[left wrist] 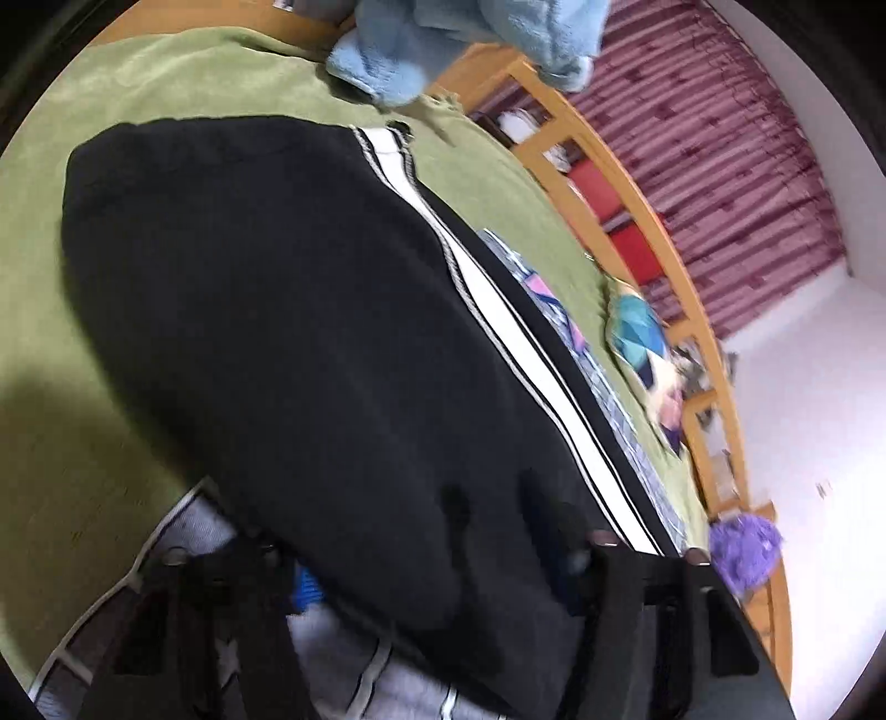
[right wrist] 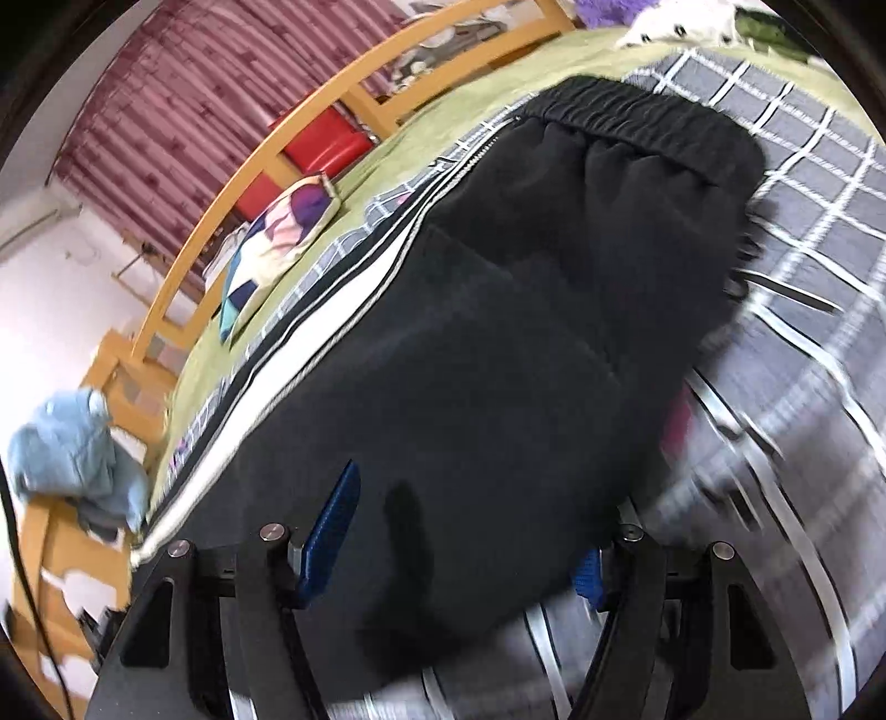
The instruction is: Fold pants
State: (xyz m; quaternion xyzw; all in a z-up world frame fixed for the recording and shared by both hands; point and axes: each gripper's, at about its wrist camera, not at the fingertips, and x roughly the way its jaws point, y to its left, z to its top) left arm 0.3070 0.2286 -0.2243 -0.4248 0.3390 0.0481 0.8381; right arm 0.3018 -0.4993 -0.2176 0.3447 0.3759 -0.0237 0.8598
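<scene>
Green bedding covers a bed bounded by a light wooden slatted rail that curves down the right of the left wrist view, with a striped maroon curtain and a white wall beyond it. Bare green cloth lies open at the left and top of that view. A grey blanket with white check lines fills the right side of the right wrist view. A pale blue fleece garment hangs on the rail at top centre, a multicoloured cushion lies beside the rail, and a purple fluffy thing sits at the lower right.

Black pants with a white side stripe lie flat across the middle of both views, the elastic waistband toward the top of the right wrist view.

Low in its own view, the left gripper has the dark cloth running between its fingers; blur hides whether the pads press on it. The right gripper stands parted, blue pads astride the pants' near edge, not pinching.
</scene>
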